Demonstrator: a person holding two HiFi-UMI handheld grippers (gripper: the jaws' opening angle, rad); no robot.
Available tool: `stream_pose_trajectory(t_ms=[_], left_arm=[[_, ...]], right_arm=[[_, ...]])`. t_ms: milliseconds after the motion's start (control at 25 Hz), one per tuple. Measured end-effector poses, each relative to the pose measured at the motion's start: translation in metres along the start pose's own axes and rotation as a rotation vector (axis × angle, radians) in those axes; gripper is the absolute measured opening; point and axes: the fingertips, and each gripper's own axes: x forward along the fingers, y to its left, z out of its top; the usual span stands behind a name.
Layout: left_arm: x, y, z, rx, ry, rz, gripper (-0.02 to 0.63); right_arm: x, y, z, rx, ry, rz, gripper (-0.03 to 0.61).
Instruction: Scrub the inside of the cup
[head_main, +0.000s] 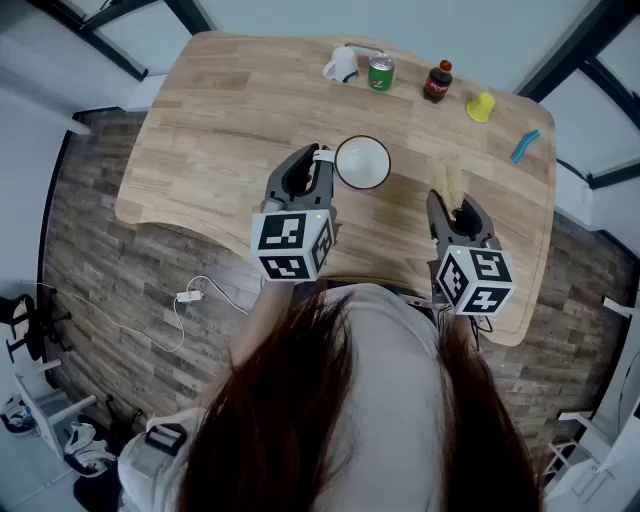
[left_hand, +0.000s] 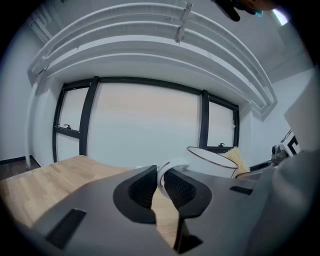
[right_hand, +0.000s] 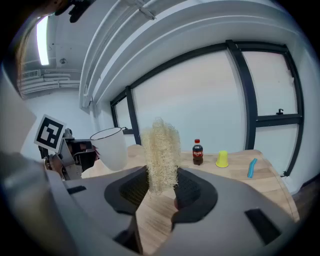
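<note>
The left gripper (left_hand: 159, 186) has its fingers (left_hand: 141, 189) closed on the handle (head_main: 321, 156) of the white cup (head_main: 362, 163). The cup is held near the middle of the wooden surface (head_main: 220, 120) with its mouth facing up, and from the right gripper view it looks lifted just clear of the wood. The right gripper (right_hand: 161, 189) pinches the lower end of a pale loofah scrubber (right_hand: 161, 154) between its fingers (right_hand: 131, 192). The tuft stands upright, to the right of the cup and apart from it.

To do this step well, the loofah should probably tip over and go down into the mouth. Its free end should press against the inner wall while the right hand twists and sweeps round, and then it should work the bottom. The grip on the thin handle is the weak point, so sideways pushes may swing the cup. Keeping the scrubbing force light, or resting the cup on the surface, would help. The bottle (right_hand: 198, 152) and the small yellow cup (right_hand: 222, 159) at the far right edge are well out of the way.
</note>
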Motion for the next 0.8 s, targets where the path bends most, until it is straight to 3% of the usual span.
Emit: stream_pose_trajectory(t_ms=[800], left_arm=[[0.011, -0.002, -0.007, 0.034, 0.030, -0.024, 0.046]], right_arm=[[0.002, 0.001, 0.002, 0.056, -0.008, 0.006, 0.156]])
